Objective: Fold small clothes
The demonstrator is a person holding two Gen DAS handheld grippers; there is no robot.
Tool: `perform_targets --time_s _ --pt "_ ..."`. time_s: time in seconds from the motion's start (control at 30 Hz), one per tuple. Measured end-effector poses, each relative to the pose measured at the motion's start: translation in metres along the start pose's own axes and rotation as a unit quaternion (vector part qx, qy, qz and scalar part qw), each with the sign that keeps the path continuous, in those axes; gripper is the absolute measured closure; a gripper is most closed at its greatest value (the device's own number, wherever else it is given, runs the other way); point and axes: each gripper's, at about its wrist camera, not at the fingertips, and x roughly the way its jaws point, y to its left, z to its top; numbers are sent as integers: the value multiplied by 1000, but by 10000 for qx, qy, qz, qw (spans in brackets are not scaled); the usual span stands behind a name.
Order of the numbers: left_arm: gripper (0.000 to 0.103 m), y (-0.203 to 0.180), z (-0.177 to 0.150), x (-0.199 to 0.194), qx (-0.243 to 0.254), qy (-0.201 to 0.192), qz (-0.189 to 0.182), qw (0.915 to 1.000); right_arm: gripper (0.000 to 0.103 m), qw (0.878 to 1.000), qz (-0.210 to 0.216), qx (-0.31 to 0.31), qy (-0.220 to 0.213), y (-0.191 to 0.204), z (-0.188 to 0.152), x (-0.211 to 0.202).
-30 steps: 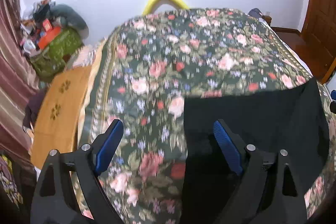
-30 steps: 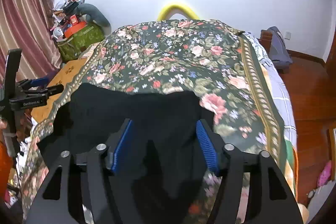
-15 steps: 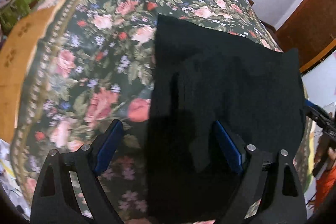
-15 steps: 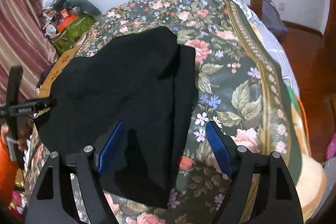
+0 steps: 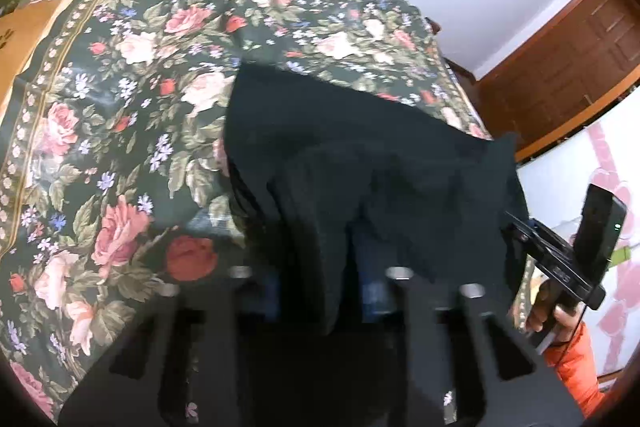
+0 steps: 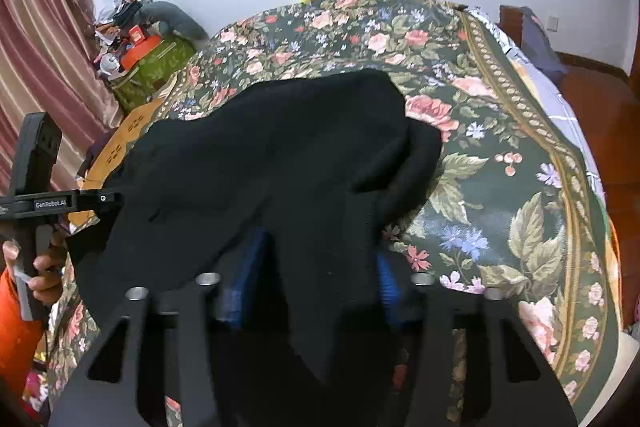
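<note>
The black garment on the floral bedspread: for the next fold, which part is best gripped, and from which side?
Grip the near hem of the black garment, one corner per gripper, coming in from the bed's near edge. The cloth there is bunched and raised off the floral bedspread, so fingers can close over it; the far edge lies flat. The left gripper and right gripper appear placed that way.

A black garment [image 6: 280, 155] lies bunched on a dark floral bedspread [image 6: 500, 147], its near edge draped between the blue pads [image 6: 386, 281] of the right gripper [image 6: 316, 279], while the left gripper [image 6: 60, 203] shows at its left edge.
</note>
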Motion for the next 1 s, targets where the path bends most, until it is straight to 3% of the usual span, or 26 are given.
perform_targets --time_s 0.2,0.67,0.83,1.0 --pt "89 -10 -11 -22 102 -220 131 9996 90 9996 243 18 -162 3 1 -24" --pt "89 -43 -80 -153 648 -1006 356 9922 92 9933 778 -629 -585 87 -13 -112" --pt "89 -32 -108 -174 581 -987 465 9923 92 9916 925 -801 -410 107 -26 -118" --pt "89 -5 -131 -157 367 -660 584 9954 92 9929 987 -669 48 109 -43 -87"
